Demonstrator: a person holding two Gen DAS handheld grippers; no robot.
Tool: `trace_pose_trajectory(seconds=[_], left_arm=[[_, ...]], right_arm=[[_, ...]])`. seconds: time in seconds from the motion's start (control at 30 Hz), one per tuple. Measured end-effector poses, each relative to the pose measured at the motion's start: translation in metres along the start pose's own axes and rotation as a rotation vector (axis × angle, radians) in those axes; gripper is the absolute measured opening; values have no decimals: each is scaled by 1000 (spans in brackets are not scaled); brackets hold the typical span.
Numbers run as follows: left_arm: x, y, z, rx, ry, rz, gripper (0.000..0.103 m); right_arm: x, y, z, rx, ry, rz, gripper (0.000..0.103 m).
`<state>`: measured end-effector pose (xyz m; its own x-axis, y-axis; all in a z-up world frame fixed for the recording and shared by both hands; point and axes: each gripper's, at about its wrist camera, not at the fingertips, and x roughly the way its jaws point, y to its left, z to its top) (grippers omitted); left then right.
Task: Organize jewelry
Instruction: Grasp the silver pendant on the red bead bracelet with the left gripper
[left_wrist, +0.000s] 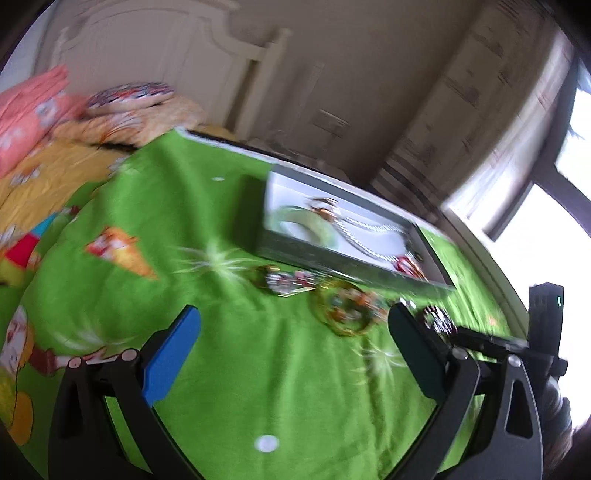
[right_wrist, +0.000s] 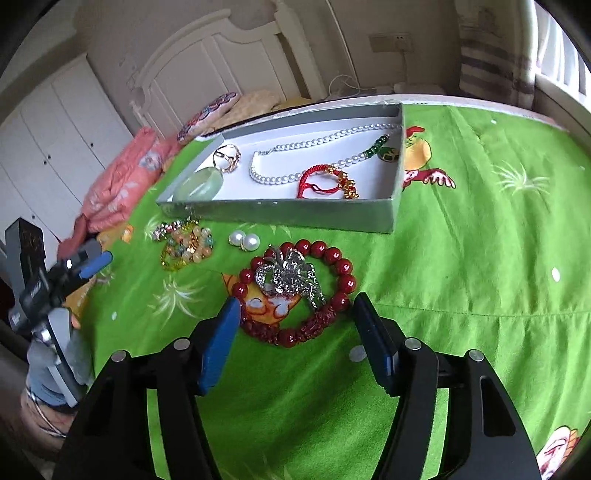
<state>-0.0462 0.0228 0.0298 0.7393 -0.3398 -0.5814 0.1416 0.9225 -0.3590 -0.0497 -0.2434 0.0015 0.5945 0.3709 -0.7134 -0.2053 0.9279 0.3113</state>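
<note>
A shallow grey box with a white floor lies on the green bedspread; it also shows in the left wrist view. Inside lie a pearl necklace, a pale green bangle, a gold ring, a red cord bracelet and a green pendant. In front of the box lie a dark red bead bracelet with a silver brooch on it, two pearl earrings and a pile of coloured bead bracelets. My right gripper is open just before the red bracelet. My left gripper is open, above the spread near the bead pile.
Pink and yellow bedding is piled at the left by the white headboard. The bed's far edge runs along the wall. A window is at the right. My left gripper also shows in the right wrist view at the left edge.
</note>
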Motion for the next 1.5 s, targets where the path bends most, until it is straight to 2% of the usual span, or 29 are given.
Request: trace_pose_trajectory(seconds=[0.07,0.13,0.2,0.27,0.3,0.43,0.47,0.5,0.53,0.6,0.73,0.8,0.87,0.93,1.03,1.17,1.37,1.47,1.5], left_arm=[[8,-20,1,49,29,-46,100],[23,-47,3,124,74,-103,100],[36,-77,2,229,92,-130,100],[50,-110,-1,396,103,-189,100],[56,-120,-1,448,115,-204,100],[83,-164,-4,672,167,-225,100],[88,-169,-4,699,175,-223,99],[97,-175,-4,734,196,-226,90],[104,-179,-5,750,229,-244,78],[116,-180,-2,754,281,-277,67],[128,-182,1,775,329,-340,66],[131,-182,0,794,352,-373,62],[133,-181,-1,800,372,-405,55],[135,-183,-1,807,379,-425,37],[134,-186,-11,866,411,-419,25],[127,-182,-17,893,443,-448,24],[128,-183,-22,895,475,-474,29],[130,-186,-23,887,497,-491,29],[130,-187,-23,887,498,-490,25]], right_arm=[[1,8,-2,-42,-2,-33,62],[0,18,-7,-94,2,-24,62],[-6,21,-11,-113,-6,2,62],[-12,22,-16,-115,-10,19,62],[-16,22,-20,-112,-13,25,62],[-28,17,-28,-95,-23,38,62],[-30,15,-28,-87,-29,44,62],[-33,13,-29,-77,-34,53,62],[-35,11,-30,-71,-39,61,62],[-38,10,-31,-66,-47,71,62],[-39,6,-30,-46,-51,81,62],[-41,5,-31,-44,-56,90,62],[-43,2,-31,-31,-66,96,62],[-51,-7,-31,9,-101,127,62],[-63,-30,-31,116,-152,196,62],[-69,-47,-31,197,-175,246,62],[-66,-44,-27,190,-169,226,62],[-63,-46,-24,201,-167,225,62],[-63,-46,-24,202,-166,224,62]])
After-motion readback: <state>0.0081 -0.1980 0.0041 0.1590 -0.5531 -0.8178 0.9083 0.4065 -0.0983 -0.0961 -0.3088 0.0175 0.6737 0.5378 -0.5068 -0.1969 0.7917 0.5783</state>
